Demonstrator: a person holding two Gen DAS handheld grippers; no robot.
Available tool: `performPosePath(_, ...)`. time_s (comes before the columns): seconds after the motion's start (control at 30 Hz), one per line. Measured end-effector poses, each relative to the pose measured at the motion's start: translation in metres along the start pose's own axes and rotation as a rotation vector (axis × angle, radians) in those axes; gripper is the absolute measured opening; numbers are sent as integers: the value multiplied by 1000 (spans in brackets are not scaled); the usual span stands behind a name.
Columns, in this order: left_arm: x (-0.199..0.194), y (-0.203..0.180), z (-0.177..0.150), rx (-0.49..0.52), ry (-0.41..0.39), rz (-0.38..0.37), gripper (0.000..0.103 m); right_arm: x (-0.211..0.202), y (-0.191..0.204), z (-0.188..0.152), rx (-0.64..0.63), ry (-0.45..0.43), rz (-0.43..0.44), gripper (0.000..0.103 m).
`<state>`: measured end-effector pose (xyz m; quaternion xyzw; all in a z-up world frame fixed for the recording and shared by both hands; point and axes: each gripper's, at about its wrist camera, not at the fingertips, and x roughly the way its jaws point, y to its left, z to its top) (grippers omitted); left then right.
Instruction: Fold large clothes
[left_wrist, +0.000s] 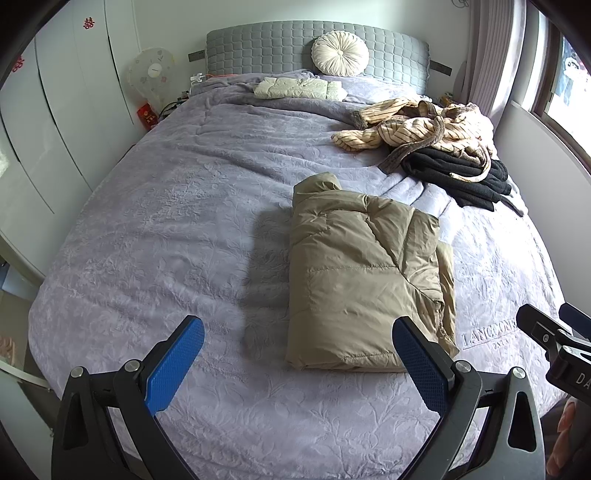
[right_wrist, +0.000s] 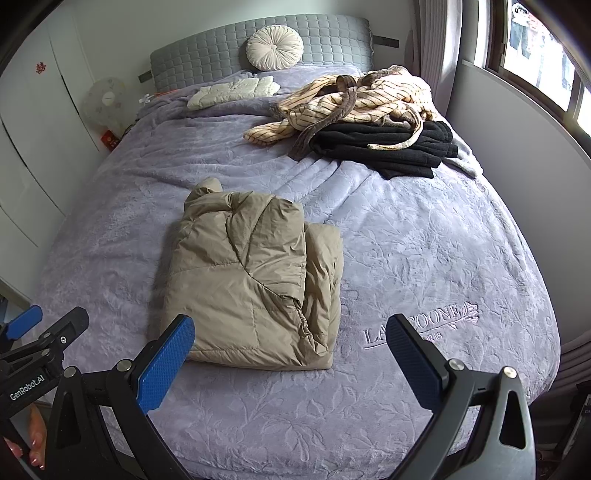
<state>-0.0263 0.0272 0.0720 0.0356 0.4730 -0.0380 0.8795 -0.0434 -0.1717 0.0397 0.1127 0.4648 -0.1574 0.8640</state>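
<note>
Folded jacket (right_wrist: 251, 280), "GenRobot.AI" gripper (right_wrist: 22, 354) label

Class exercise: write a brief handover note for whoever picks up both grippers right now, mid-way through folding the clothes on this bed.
Left hand-held gripper: open, empty, above the bed's near edge.
Right hand-held gripper: open, empty, alongside it.
Done: the tan quilted puffer jacket lies folded on the lilac embossed bedspread.
Left: the cream striped fleece robe is crumpled over the black knit garment at the far right; a cream padded garment lies near the headboard.
</note>
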Motion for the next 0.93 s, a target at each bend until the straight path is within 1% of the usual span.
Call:
performPosePath(0.73, 1, 3, -3, 5, -4, -1, 102, -2, 5, -3, 5, -1, -3, 103)
performPosePath(0.93, 0, 3, 1, 32, -15, -12, 102, -1, 3, -2, 5, 0, -1, 103)
